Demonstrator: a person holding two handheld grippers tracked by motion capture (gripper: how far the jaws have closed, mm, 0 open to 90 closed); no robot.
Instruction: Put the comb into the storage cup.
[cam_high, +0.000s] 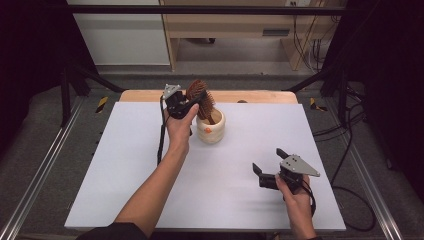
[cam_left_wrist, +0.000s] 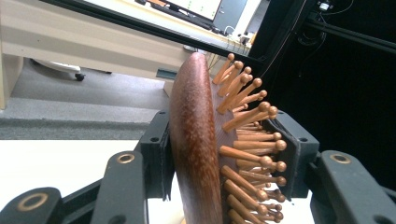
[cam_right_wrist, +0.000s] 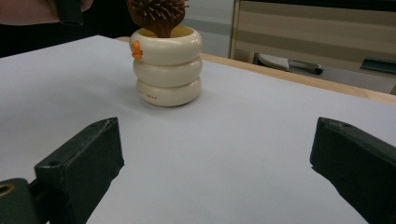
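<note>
Two fingers of my left gripper (cam_high: 192, 102) clamp the wooden hairbrush (cam_high: 198, 95) at twelve o'clock over the cream cup (cam_high: 210, 131); I keep it vertical. Right gripper (cam_high: 270, 167) gapes empty.

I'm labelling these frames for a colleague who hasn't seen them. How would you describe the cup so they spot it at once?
On the white table, look toward the far edge, just right of the left gripper. The cup stands upright there, with the brown hairbrush in the left gripper reaching into its mouth. It is cream, shaped like three stacked rings, with a small orange knob near the rim.
</note>
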